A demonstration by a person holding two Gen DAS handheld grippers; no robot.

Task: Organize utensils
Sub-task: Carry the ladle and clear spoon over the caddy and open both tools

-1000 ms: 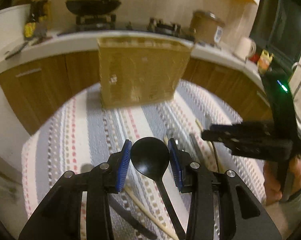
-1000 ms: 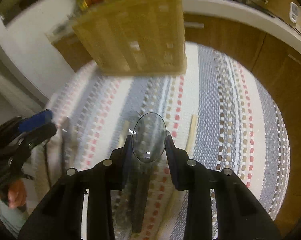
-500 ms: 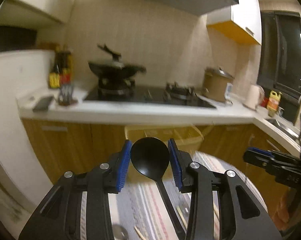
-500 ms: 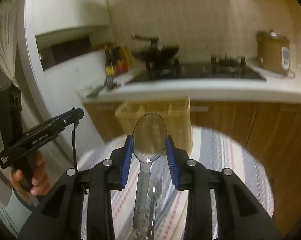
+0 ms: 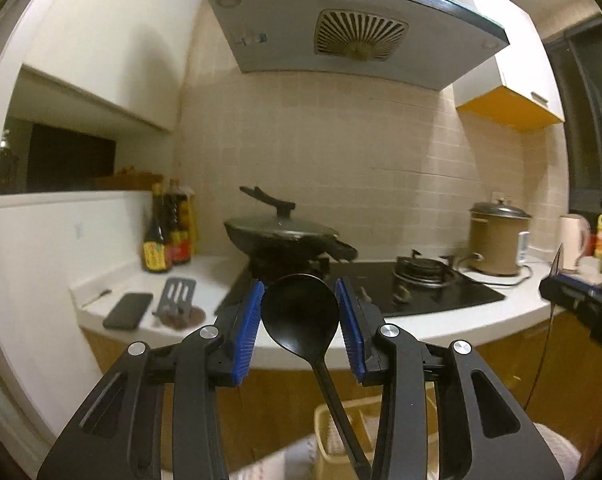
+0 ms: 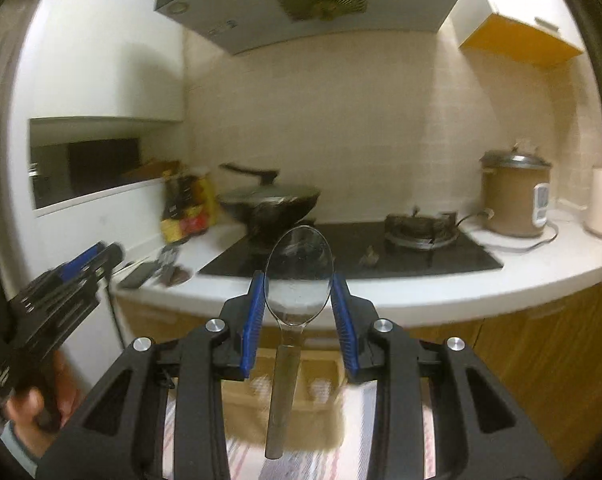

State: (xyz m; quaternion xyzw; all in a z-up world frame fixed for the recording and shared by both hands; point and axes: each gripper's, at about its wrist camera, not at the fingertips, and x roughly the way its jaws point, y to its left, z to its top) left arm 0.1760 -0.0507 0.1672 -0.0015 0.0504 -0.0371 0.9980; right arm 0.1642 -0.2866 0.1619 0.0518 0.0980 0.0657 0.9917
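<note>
Black plastic spoon [image 5: 299, 316] sits clamped by its bowl in my left tongs [image 5: 299, 322]; my right tongs [image 6: 299, 300] pinch a clear plastic spoon [image 6: 298, 276], both held up facing the white counter [image 5: 461, 322], handles hanging down.

We worked with two matching tools. Our left gripper [image 5: 299, 322] was matte black plastic, each finger backed by a frame with long cut-out slots, with round silver screw heads at the linkage joints. Its pads [image 5: 248, 330] were bright blue and finely ribbed. Our right gripper [image 6: 299, 318] had the same build, with ribbed blue pads [image 6: 254, 320]. At the left hand [image 6: 31, 416] a pale sleeve cuff showed, blurred.
</note>
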